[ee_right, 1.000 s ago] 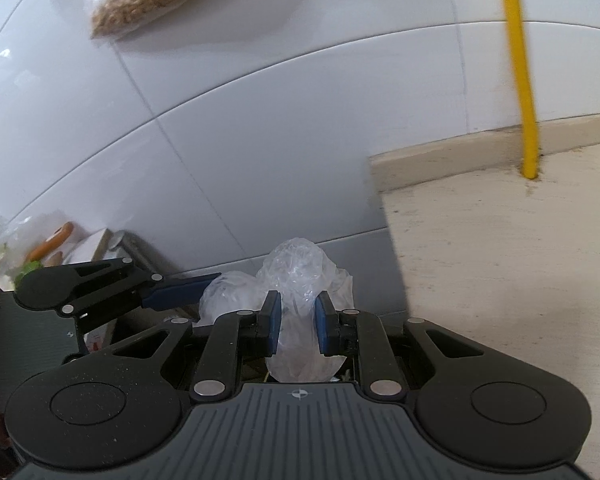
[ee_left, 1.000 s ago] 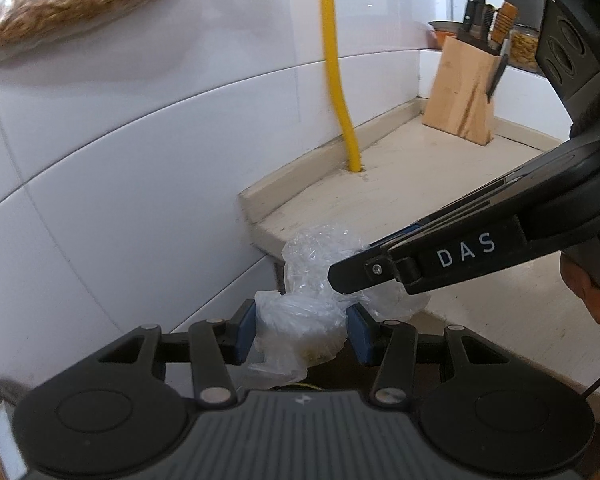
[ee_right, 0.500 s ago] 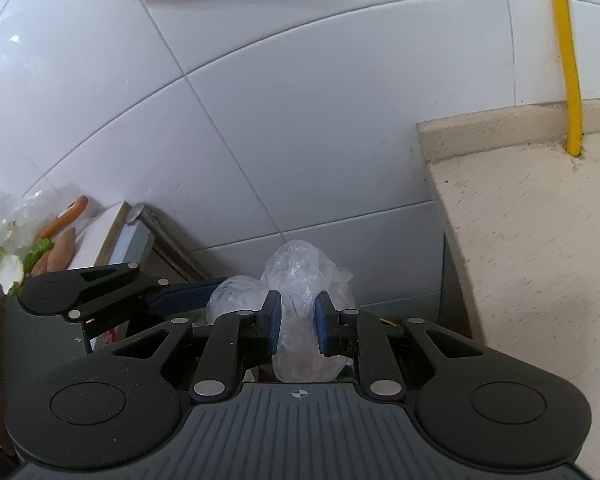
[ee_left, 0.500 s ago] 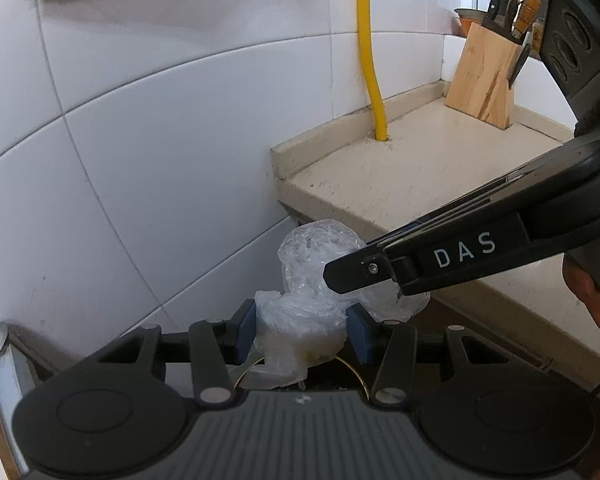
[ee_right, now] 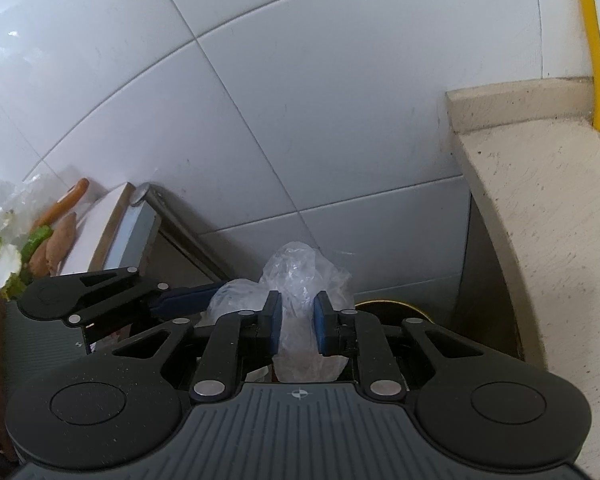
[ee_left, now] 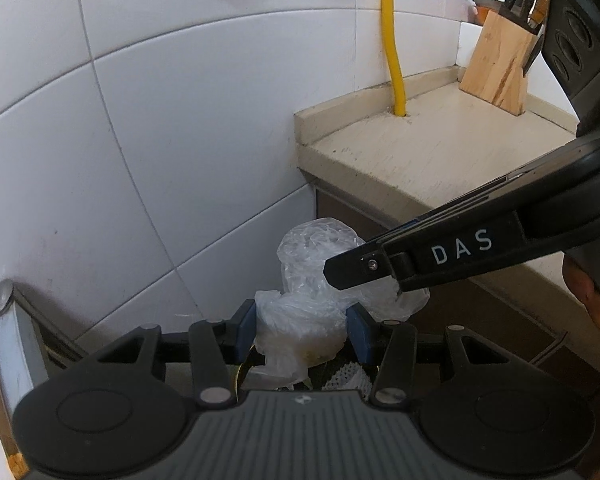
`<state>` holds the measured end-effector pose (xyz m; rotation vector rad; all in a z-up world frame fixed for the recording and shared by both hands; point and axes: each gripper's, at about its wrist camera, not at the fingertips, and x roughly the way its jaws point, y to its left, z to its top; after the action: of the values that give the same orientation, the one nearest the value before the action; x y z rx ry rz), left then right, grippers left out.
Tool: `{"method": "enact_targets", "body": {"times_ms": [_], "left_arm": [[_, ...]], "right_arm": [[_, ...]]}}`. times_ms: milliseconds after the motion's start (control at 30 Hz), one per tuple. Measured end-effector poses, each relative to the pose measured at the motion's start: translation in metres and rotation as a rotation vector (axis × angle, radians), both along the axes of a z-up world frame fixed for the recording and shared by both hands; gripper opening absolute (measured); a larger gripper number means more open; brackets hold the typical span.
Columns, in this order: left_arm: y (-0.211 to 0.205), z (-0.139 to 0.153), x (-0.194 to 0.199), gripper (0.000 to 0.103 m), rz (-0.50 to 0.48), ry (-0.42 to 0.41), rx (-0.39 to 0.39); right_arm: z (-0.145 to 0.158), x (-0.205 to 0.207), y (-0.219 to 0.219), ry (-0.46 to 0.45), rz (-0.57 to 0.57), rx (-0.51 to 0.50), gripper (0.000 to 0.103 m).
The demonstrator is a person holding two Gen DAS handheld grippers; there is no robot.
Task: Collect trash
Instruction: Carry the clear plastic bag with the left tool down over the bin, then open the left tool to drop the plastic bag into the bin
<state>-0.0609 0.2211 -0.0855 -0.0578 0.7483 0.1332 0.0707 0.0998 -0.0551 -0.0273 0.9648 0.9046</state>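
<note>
A crumpled clear plastic wad [ee_left: 296, 316] sits between the blue pads of my left gripper [ee_left: 302, 334], which is shut on it. My right gripper [ee_right: 297, 322] is shut on a second clear plastic wad [ee_right: 296, 276]. In the left wrist view the right gripper [ee_left: 352, 274] comes in from the right, its wad [ee_left: 316, 244] just behind mine. The right wrist view shows the left gripper [ee_right: 204, 296] close on the left with its wad [ee_right: 236, 294]. Both hang in the gap beside the counter, over a dark bin with a yellowish rim [ee_right: 388, 304].
A beige counter [ee_left: 440, 160] stands to the right with a knife block [ee_left: 496, 64] and a yellow pipe [ee_left: 392, 40]. White wall tiles [ee_right: 300, 120] lie straight ahead. A steel-edged unit [ee_right: 140, 232] with vegetables [ee_right: 56, 240] is on the left. A person's hand [ee_left: 596, 312] holds the right gripper.
Both grippers have sunk and shifted left off the counter's end into the gap, each still holding its plastic. The hanging bag on the wall has left both views.
</note>
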Motion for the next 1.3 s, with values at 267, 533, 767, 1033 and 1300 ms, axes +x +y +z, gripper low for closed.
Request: {"method": "enact_targets", "body": {"times_ms": [267, 533, 767, 1033, 1300], "left_arm": [[0.004, -0.01, 0.005, 0.043, -0.001, 0.033, 0.001], [0.006, -0.022, 0.017, 0.043, 0.005, 0.076, -0.003], [0.008, -0.033, 0.028, 0.043, 0.021, 0.118, -0.014], [0.011, -0.043, 0.041, 0.043, 0.038, 0.164, -0.025], [0.015, -0.057, 0.054, 0.044, 0.056, 0.227, -0.033]], "right_arm": [[-0.014, 0.003, 0.004, 0.028, -0.009, -0.012, 0.022], [-0.033, 0.012, 0.004, 0.057, -0.027, -0.029, 0.022], [-0.049, 0.022, 0.005, 0.087, -0.037, -0.039, 0.022], [-0.061, 0.029, 0.01, 0.107, -0.035, -0.049, 0.022], [-0.077, 0.038, 0.012, 0.133, -0.051, -0.07, 0.022]]}}
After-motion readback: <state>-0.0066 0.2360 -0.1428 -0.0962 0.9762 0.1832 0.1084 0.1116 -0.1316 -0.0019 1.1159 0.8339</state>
